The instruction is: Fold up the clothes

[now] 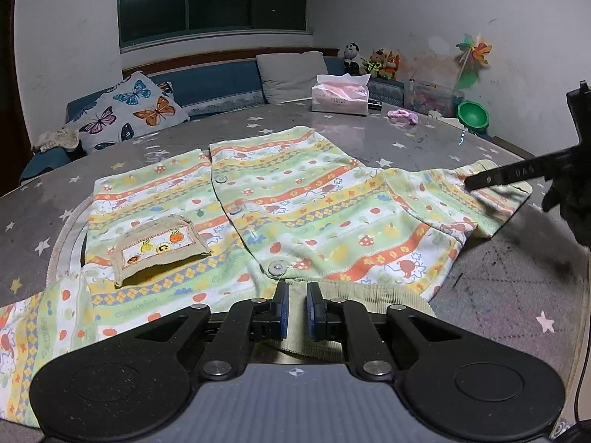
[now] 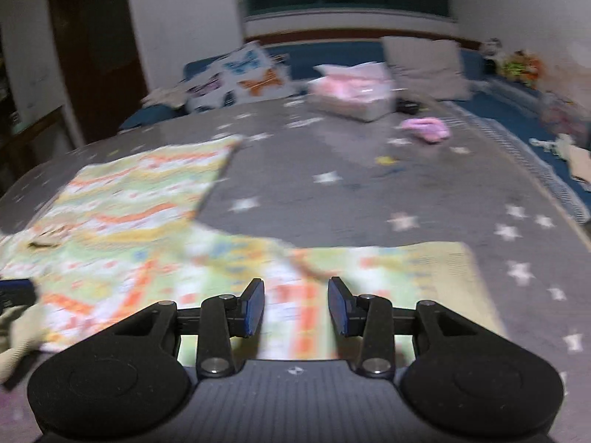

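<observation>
Nearest the lens, the left gripper (image 1: pixel 296 308) is seen with its blue-padded jaws nearly closed on the ribbed beige hem (image 1: pixel 369 295) of the garment (image 1: pixel 295 206); whether the hem is truly pinched cannot be told. The right gripper (image 2: pixel 296 304) is held with jaws apart above the sleeve (image 2: pixel 369 277), nothing between them; that view is motion-blurred. The garment, a child's buttoned top, is spread flat on the grey star-printed mat (image 1: pixel 498 295), sleeves stretched to either side, and bare mat is left on the right and beyond the far edge. The soft knit fabric is banded in green, yellow, orange and white with small fruit and flower prints; round grey buttons (image 1: pixel 277 268) run down the front, and a beige-edged patch pocket (image 1: pixel 159 251) is set left of them. At the mat's far edge are seen a tissue pack (image 1: pixel 340 98), a small pink item (image 1: pixel 402 115), a butterfly pillow (image 1: pixel 129 110) and a grey pillow (image 1: pixel 295 74).
</observation>
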